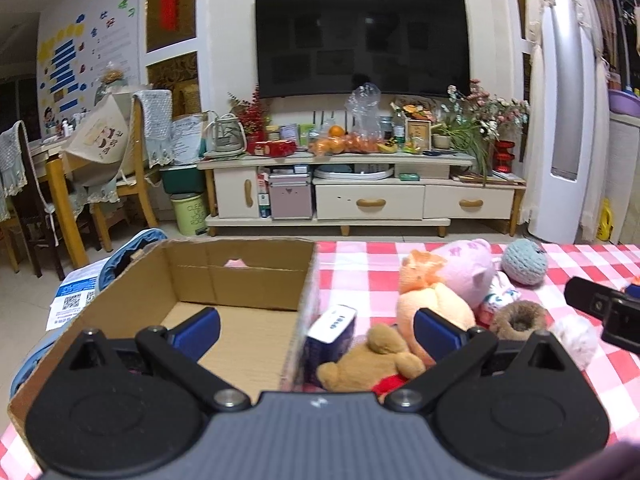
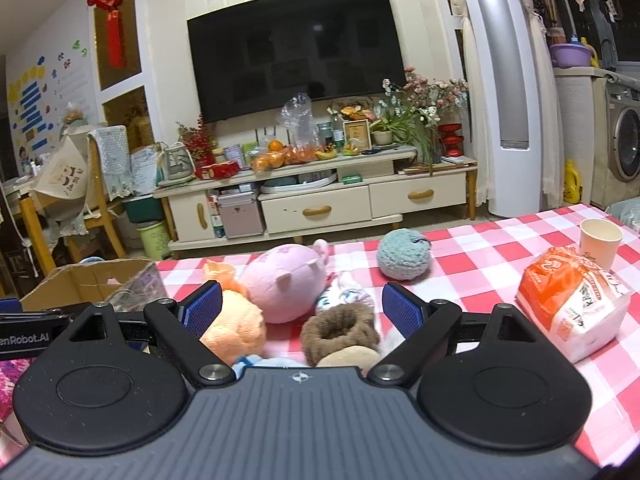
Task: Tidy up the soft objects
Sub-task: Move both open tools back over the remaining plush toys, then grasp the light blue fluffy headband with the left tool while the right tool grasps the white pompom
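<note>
A cardboard box (image 1: 240, 276) stands open at the table's left end, with something pink low at its far wall. Right of it lies a heap of soft toys: a brown bear (image 1: 372, 360), an orange plush (image 1: 432, 300), a pink pig (image 1: 468, 272), a brown furry ring (image 1: 520, 320) and a blue-grey crocheted ball (image 1: 524, 262). My left gripper (image 1: 316, 328) is open, straddling the box's right wall with nothing held. My right gripper (image 2: 302, 306) is open just before the orange plush (image 2: 236, 328), pink pig (image 2: 284, 284) and furry ring (image 2: 338, 330). The ball (image 2: 404, 258) sits farther back.
A small blue-and-white carton (image 1: 332, 336) leans against the box's outer wall. An orange-and-white packet (image 2: 572, 304) and a paper cup (image 2: 600, 242) stand at the right on the red-checked tablecloth (image 2: 480, 264). A TV cabinet (image 1: 360, 196) stands beyond the table.
</note>
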The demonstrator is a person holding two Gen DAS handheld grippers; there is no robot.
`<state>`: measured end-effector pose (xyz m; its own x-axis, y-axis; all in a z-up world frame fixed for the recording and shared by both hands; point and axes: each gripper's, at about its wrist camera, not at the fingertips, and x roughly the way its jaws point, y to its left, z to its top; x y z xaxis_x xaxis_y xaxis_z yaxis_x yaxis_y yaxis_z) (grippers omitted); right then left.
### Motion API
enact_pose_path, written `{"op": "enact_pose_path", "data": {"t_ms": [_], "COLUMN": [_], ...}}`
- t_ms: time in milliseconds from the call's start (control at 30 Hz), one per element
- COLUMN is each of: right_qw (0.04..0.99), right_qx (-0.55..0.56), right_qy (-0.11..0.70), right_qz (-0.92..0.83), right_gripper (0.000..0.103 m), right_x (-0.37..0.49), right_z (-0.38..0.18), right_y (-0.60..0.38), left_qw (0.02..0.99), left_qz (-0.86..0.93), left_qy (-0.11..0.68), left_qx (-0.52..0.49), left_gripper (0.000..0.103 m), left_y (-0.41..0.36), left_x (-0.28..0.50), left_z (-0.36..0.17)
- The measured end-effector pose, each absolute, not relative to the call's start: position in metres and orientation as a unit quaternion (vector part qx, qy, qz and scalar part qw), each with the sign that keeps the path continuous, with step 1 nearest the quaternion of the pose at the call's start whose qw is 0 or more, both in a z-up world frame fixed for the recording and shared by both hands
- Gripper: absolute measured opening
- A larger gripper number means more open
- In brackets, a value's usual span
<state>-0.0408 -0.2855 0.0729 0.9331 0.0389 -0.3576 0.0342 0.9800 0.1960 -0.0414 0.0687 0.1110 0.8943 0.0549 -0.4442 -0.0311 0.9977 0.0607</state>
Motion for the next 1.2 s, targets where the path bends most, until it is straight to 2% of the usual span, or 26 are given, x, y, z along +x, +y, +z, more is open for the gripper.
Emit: {"op": "enact_pose_path", "data": {"t_ms": [933, 1200], "right_qw": [0.973, 0.958], "right_qx": [0.104, 0.144], "right_qy": [0.196, 0.242], "right_qz": [-0.065, -0.049], "right_gripper": [0.103, 0.103], "right_x": [-0.043, -0.026], "right_z": [0.064, 0.043], "right_y": [-0.311, -0.333], "left_qw": [0.961, 0.95], "left_qz": [-0.064, -0.106], "left_qy": [0.252, 0.271], "left_qx": [0.091, 0.113], "left_gripper": [0.102, 0.102], "left_y": [-0.001, -0.027], "left_x": [-0.046, -0.046], "left_z": [0.091, 0.077]}}
